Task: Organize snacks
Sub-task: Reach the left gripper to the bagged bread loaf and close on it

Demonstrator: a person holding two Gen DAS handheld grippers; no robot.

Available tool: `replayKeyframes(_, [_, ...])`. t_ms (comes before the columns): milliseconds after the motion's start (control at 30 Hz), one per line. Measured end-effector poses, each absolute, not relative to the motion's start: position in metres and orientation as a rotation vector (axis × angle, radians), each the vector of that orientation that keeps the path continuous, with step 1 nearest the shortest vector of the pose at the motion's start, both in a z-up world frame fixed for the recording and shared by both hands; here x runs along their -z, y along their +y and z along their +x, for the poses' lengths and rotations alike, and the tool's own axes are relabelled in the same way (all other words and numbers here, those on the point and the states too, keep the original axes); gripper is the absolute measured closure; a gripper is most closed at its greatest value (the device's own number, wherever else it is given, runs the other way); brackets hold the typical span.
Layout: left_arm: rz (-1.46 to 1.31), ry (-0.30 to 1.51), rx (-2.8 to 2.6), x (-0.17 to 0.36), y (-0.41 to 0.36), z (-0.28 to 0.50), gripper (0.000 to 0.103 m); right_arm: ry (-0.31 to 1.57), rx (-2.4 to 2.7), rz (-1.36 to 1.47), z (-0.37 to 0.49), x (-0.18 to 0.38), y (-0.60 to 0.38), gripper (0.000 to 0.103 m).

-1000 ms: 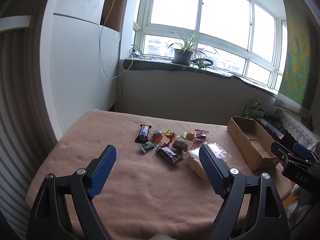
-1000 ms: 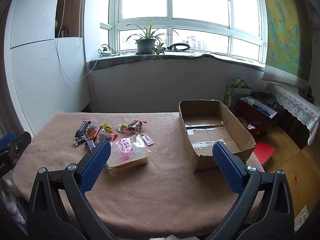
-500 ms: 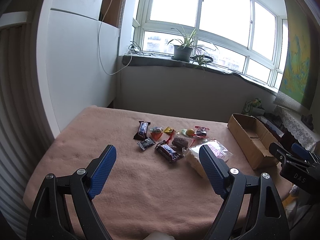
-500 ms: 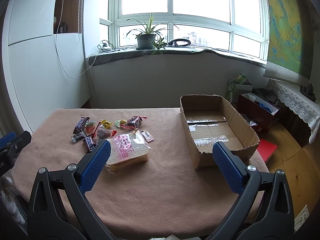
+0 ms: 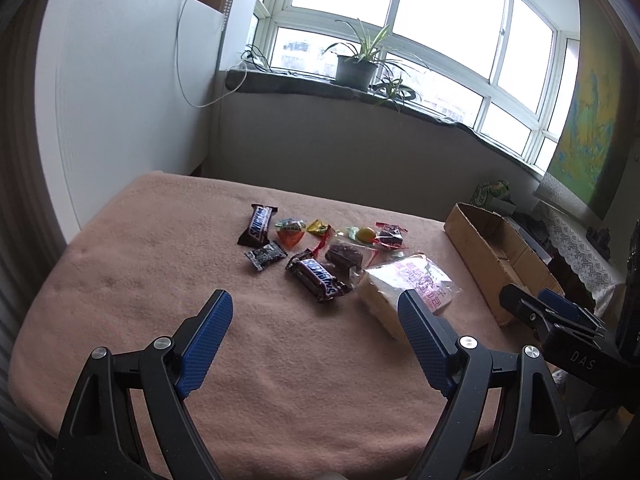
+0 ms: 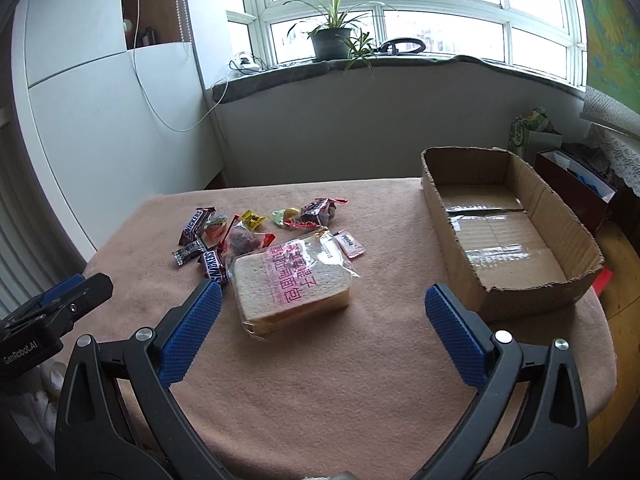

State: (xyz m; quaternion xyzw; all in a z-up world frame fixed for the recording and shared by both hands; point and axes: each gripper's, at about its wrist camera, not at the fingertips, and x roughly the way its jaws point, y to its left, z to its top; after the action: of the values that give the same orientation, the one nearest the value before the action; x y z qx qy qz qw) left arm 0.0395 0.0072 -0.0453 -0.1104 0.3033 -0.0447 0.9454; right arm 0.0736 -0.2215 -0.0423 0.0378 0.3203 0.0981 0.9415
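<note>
Table (image 6: 360,380) under a pink blanket, carrying everything. Cardboard box (image 6: 504,236) at the right end, open-topped, nothing in it but tape strips across its floor. Bagged bread (image 6: 290,280) near the middle, flat on the blanket, well apart from the box. Behind and left of the bread, a loose cluster of small snacks: one Snickers bar (image 5: 320,280) just beside the bread, a second Snickers bar (image 5: 258,226) at the far left of the cluster, a dark chocolate piece (image 5: 344,256) in clear wrap, a small black packet (image 5: 266,255), an orange triangular sweet (image 5: 291,234), a yellow candy (image 5: 318,227), a yellow-green sweet (image 5: 365,234), a red-trimmed packet (image 5: 390,236), and a small pink sachet (image 6: 349,243) off the bread's far right corner.

Left gripper (image 5: 316,314) low over the near blanket, jaws spread wide, grasping nothing. Right gripper (image 6: 320,298) likewise spread and empty, bread framed between its fingers.

Probably the very start: no snack in the box yet. Next move likely a reach forward and down to the bread, calling for a gentle squeeze on a soft loaf in slippery film, then a carry right into the box.
</note>
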Motion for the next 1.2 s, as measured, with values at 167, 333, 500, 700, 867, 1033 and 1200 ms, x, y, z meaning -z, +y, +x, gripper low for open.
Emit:
replayKeyframes(167, [-0.284,0.663,0.160,0.060,0.005,0.056,0.020,0.707,-0.283,0.105,0.100,0.052,-0.214,0.000])
replayKeyframes(333, [-0.324,0.705,0.214,0.073,-0.001,0.070,0.021,0.769,-0.326,0.160,0.131,0.066,-0.215,0.000])
replayKeyframes(500, [-0.357,0.749,0.279,0.086,-0.012,0.088,0.027,0.825,-0.363,0.190,0.157,0.079,-0.212,0.000])
replayKeyframes(700, [-0.381,0.800,0.334,0.103,-0.026,0.110,0.036,0.872,-0.354,0.175,0.178,0.092,-0.210,0.005])
replayKeyframes(867, [-0.398,0.837,0.371,0.115,-0.034,0.119,0.048,0.914,-0.378,0.202,0.188,0.103,-0.213,0.013])
replayKeyframes(1033, [-0.416,0.844,0.391,0.117,-0.032,0.121,0.054,0.922,-0.380,0.224,0.190,0.106,-0.217,0.020])
replayKeyframes(1200, [-0.404,0.839,0.426,0.115,-0.039,0.121,0.066,0.945,-0.371,0.210,0.190,0.109,-0.217,0.025])
